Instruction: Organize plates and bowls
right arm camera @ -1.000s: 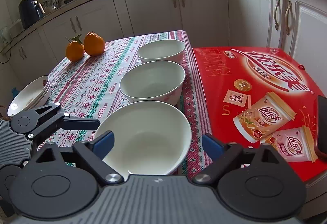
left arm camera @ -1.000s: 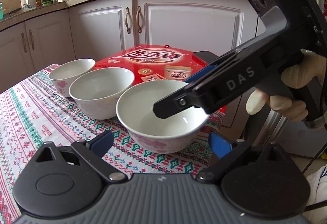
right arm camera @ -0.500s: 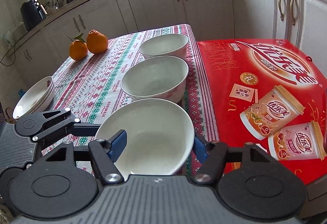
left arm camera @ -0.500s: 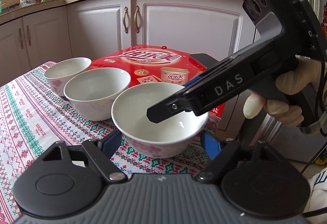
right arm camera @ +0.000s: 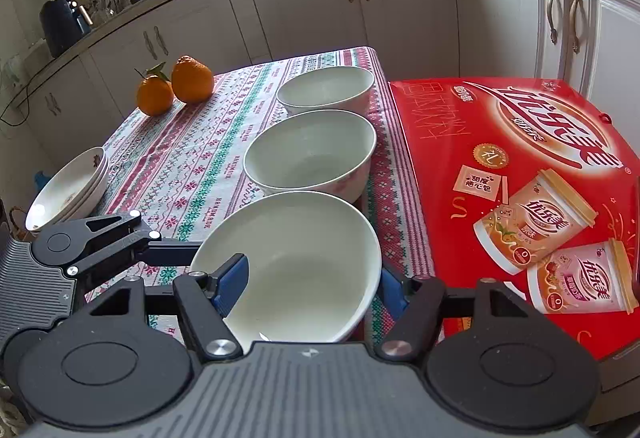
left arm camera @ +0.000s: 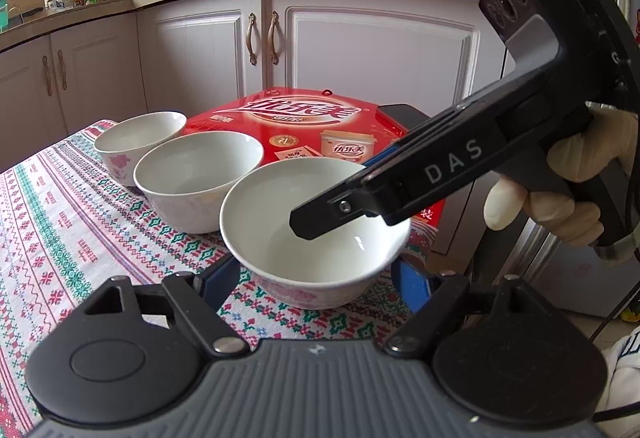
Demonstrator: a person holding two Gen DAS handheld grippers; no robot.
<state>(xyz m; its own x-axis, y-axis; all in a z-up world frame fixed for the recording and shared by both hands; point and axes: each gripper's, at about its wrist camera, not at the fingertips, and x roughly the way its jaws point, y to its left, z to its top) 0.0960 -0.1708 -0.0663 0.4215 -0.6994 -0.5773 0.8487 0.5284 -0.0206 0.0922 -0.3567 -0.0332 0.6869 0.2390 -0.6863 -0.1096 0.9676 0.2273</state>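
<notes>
Three white bowls stand in a row on the patterned tablecloth. The nearest bowl [left arm camera: 316, 234] [right arm camera: 296, 270] sits between both grippers. My right gripper [right arm camera: 312, 286] has one blue pad inside the bowl and one outside its right wall, closed on the rim. My left gripper [left arm camera: 316, 278] straddles the same bowl's base from the other side, its pads close to the walls. The middle bowl [right arm camera: 310, 154] [left arm camera: 198, 178] and the far bowl [right arm camera: 326, 90] [left arm camera: 140, 142] stand free. A stack of plates [right arm camera: 68, 190] sits at the table's left edge.
A red gift box [right arm camera: 520, 174] lies right of the bowls, beside the tablecloth [right arm camera: 192, 166]. Two oranges [right arm camera: 176, 86] sit at the far left of the table. White kitchen cabinets [left arm camera: 360, 50] stand behind.
Both grippers have moved in on the nearest bowl. The right jaws have narrowed from wide open onto its rim, and the left jaws have narrowed around its base.
</notes>
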